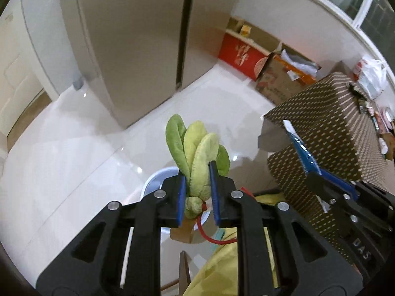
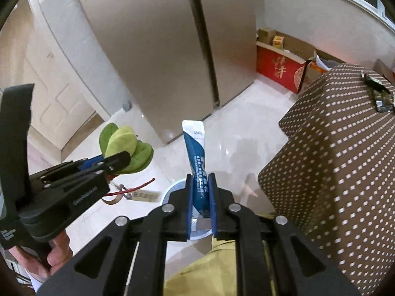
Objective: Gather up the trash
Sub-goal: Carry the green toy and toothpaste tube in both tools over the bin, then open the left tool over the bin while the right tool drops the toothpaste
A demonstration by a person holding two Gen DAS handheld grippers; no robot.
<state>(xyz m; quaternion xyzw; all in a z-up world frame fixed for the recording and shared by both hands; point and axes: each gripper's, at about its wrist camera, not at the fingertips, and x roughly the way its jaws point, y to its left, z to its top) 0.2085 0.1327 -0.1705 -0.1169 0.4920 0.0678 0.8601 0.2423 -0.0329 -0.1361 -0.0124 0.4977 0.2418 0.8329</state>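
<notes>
My left gripper (image 1: 197, 170) is shut on a green plush leaf toy (image 1: 197, 148) with a red cord and a brown paper tag (image 1: 182, 231) hanging under it. The same toy (image 2: 126, 148) shows at the left of the right wrist view, clamped in the left gripper (image 2: 118, 160), which a hand holds. My right gripper (image 2: 200, 176) is shut on a blue and white sachet (image 2: 197, 157) that stands up between the pads. That sachet (image 1: 300, 145) appears at the right of the left wrist view. A pale blue round bin (image 1: 158, 177) sits on the floor below both grippers, its rim (image 2: 172, 187) partly hidden.
A brown dotted tablecloth (image 2: 345, 160) covers a table at the right, with small items on top. A tall beige fridge (image 1: 138, 44) stands ahead. Red and brown cardboard boxes (image 1: 244, 56) line the far wall. A yellow-green trouser leg (image 2: 212, 268) is below. The floor is glossy white tile.
</notes>
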